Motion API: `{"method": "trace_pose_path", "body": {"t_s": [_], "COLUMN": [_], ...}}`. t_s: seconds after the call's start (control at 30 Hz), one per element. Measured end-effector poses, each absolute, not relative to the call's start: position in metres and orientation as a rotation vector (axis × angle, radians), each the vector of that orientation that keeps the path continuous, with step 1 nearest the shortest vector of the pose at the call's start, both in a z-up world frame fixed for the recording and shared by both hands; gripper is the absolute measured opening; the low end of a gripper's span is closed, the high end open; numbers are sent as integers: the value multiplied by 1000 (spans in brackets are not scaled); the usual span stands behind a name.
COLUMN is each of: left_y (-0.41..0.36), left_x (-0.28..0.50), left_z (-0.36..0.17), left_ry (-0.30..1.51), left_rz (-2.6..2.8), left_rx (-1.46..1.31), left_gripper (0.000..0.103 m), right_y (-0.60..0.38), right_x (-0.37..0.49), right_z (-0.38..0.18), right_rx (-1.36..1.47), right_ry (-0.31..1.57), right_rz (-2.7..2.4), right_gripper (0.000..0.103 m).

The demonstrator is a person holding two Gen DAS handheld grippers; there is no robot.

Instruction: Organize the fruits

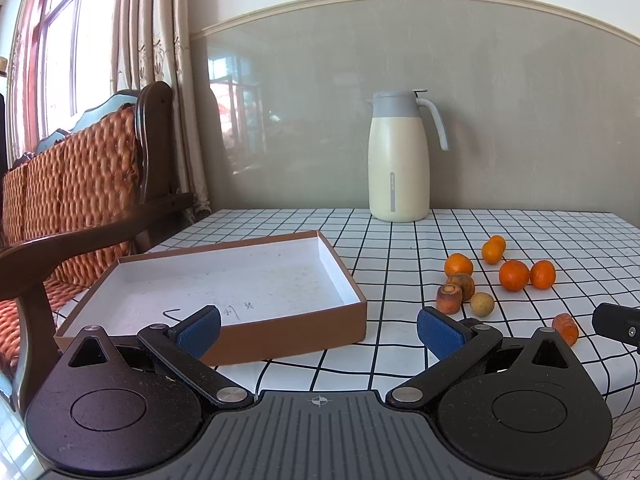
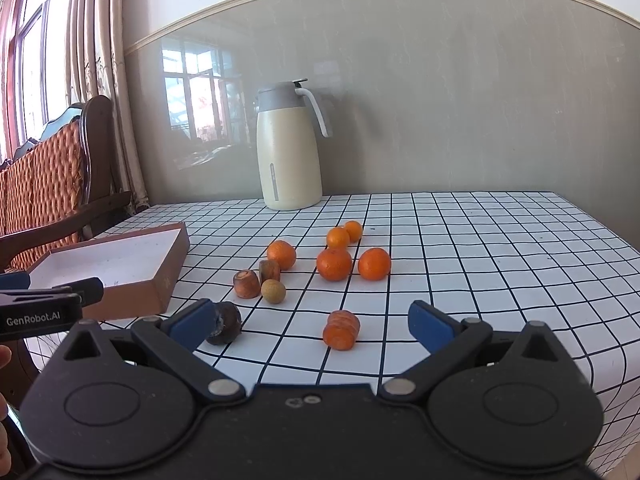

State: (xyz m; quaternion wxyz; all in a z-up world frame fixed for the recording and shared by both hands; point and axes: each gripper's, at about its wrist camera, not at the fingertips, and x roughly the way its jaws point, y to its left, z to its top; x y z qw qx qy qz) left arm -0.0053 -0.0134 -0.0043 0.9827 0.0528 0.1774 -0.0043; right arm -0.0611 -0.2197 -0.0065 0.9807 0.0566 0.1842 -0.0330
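The right gripper (image 2: 312,320) hangs over the near edge of the table (image 2: 500,248), its blue-padded fingers spread wide and holding nothing. Between them on the checked cloth lies a bright orange carrot stub (image 2: 341,330). A dark, shrivelled fruit (image 2: 225,323) sits just past the left pad (image 2: 188,322); whether they touch cannot be told. The left gripper (image 1: 318,326) is likewise released and empty, poised at the near left of the table in front of the shallow brown box (image 1: 280,336), whose near wall stands directly before its fingers. The box's white floor is bare apart from a few pen marks.

Further in, toward the table's middle, two brownish carrot ends (image 2: 247,283) stand close together with a small tan round fruit (image 2: 273,291) just beside them. Behind these is a loose cluster of five oranges (image 2: 334,264): one near the carrot ends, two larger ones side by side, and two smaller ones touching at the back. All the fruit lies outside the box, to its right.

At the far edge, against the grey wall, a cream jug (image 2: 289,152) with a grey lid stands upright. Beyond the table's left edge are a wooden chair (image 1: 76,184) with a woven orange back, curtains and a window.
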Motion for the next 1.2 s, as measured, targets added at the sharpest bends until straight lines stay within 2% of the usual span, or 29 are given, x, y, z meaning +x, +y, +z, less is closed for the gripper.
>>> {"method": "trace_pose_path", "body": {"t_s": [1.2], "left_y": [-22], "left_x": [-5], "left_z": [-10], "left_ry": [389], "left_rz": [-101], "left_rx": [114], "left_gripper": [103], "right_y": [-221], "right_x": [-59], "right_z": [-9], "right_rx": [124], "right_ry": [389], "right_rz": [-72], "right_gripper": [97]}}
